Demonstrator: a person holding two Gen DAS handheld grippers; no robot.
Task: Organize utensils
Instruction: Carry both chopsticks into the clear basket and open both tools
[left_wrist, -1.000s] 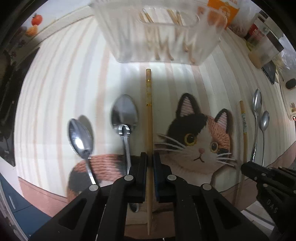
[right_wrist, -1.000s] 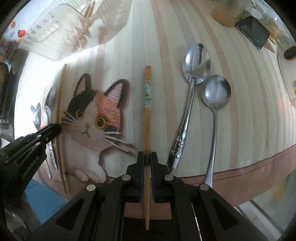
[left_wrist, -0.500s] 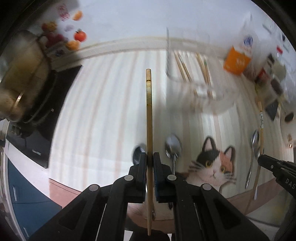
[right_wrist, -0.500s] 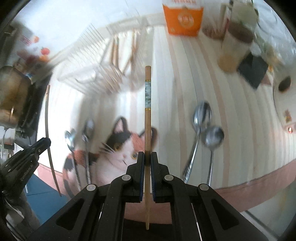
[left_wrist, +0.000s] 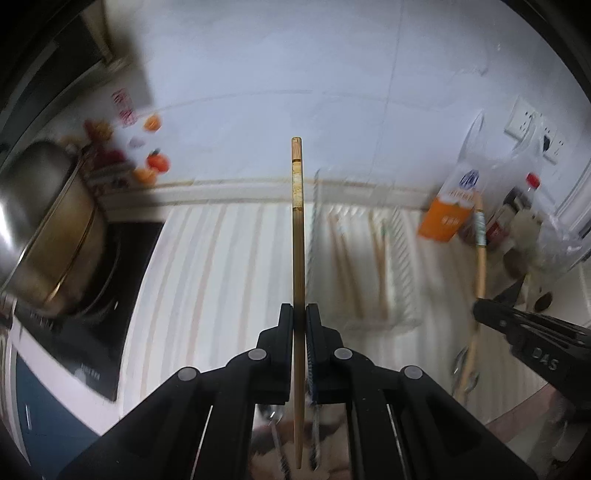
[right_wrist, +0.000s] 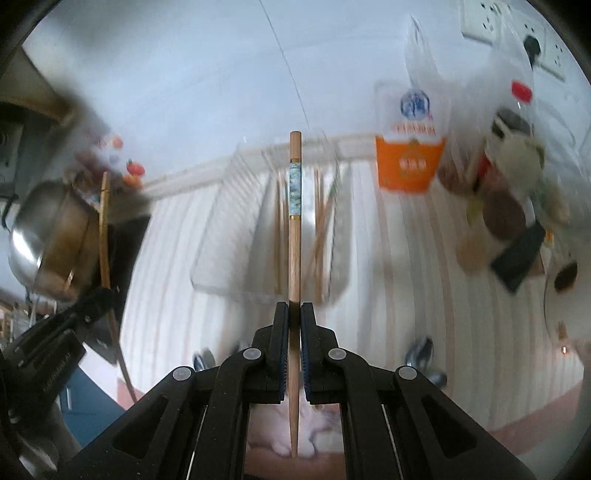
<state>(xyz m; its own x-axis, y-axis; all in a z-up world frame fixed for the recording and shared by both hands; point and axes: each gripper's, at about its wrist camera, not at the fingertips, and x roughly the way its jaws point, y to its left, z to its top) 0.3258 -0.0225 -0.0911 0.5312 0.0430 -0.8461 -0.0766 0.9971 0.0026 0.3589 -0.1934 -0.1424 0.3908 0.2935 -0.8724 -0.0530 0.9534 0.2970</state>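
Note:
My left gripper (left_wrist: 299, 308) is shut on a plain wooden chopstick (left_wrist: 297, 229), held in the air and pointing toward the wall. My right gripper (right_wrist: 294, 306) is shut on a wooden chopstick with a blue-green band (right_wrist: 294, 229), also lifted. A clear plastic utensil basket (right_wrist: 236, 236) with several chopsticks in it stands on the striped counter ahead; it also shows blurred in the left wrist view (left_wrist: 369, 266). The right gripper shows at the right of the left wrist view (left_wrist: 532, 336). Spoons (right_wrist: 421, 350) lie low on the cat mat, mostly hidden.
A steel pot (left_wrist: 40, 225) sits on a black cooktop (left_wrist: 92, 314) at the left. An orange carton (right_wrist: 408, 162), bottles and jars (right_wrist: 509, 177) and a dark phone (right_wrist: 517, 258) stand at the back right. The white wall is behind.
Both grippers have lifted their chopsticks off the cat mat and tilted up toward the wall. The basket now sits ahead and lower, and the spoons have dropped toward the bottom of view.

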